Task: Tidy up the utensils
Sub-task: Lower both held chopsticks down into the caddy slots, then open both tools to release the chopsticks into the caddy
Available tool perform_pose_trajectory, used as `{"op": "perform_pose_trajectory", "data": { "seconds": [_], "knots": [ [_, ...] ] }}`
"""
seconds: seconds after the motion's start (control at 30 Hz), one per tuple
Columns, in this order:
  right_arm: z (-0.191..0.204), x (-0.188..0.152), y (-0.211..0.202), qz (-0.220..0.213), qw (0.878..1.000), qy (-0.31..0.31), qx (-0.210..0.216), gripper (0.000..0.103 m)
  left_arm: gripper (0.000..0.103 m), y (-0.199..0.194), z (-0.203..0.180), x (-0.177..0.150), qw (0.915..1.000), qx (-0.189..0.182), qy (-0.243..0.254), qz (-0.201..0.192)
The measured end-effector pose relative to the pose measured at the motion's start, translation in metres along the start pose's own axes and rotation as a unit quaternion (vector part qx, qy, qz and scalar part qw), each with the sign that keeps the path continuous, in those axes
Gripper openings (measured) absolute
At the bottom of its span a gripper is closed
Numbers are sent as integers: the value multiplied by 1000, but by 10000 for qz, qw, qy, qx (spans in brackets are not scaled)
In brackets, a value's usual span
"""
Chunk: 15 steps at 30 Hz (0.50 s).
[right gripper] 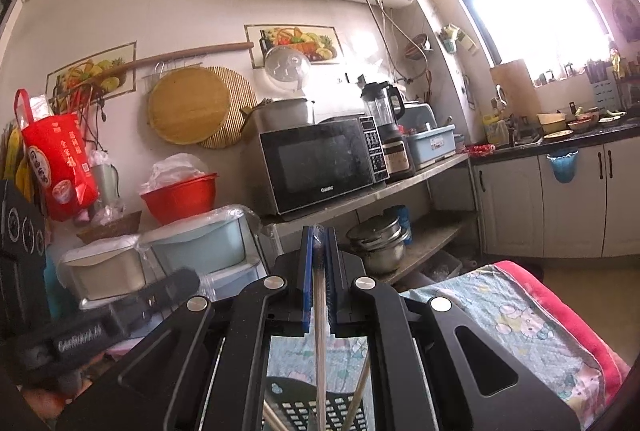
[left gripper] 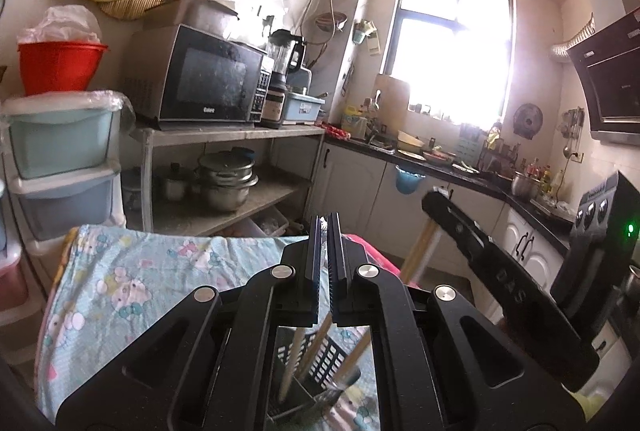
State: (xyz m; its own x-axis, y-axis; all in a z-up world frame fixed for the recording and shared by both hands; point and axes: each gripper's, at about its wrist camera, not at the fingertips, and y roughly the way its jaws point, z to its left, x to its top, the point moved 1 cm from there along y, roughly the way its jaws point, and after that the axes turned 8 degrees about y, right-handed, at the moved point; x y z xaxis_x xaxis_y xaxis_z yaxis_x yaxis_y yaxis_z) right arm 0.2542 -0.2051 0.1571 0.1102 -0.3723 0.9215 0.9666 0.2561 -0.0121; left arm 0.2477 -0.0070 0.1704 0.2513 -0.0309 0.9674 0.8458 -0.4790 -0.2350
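While both hover above black slotted plastic utensil basket (left gripper: pixel 320 371), left gripper (left gripper: pixel 325 231) clamps thin chopstick (left gripper: pixel 316 351), right gripper (right gripper: pixel 319 243) pinches pale chopstick (right gripper: pixel 320 351).

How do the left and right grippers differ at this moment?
The right gripper is shut on a pale chopstick that runs down toward the black basket. The left gripper is also shut, but whether it pinches anything is unclear. The right gripper's pad looks bright blue, the left gripper's darker. Both are above the basket on the patterned cloth.
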Motion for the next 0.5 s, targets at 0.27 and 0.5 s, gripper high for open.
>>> {"op": "perform_pose_trajectory", "data": {
  "seconds": [0.27,0.5],
  "knots": [
    [-3,-14,7,-197,9993,-213,-224,6,2,7,5,-35,9994,8,-200,282],
    [-14,-28,10,-188,9982,-308,-471,6,2,6,12,-53,9986,185,-328,381]
  ]
}}
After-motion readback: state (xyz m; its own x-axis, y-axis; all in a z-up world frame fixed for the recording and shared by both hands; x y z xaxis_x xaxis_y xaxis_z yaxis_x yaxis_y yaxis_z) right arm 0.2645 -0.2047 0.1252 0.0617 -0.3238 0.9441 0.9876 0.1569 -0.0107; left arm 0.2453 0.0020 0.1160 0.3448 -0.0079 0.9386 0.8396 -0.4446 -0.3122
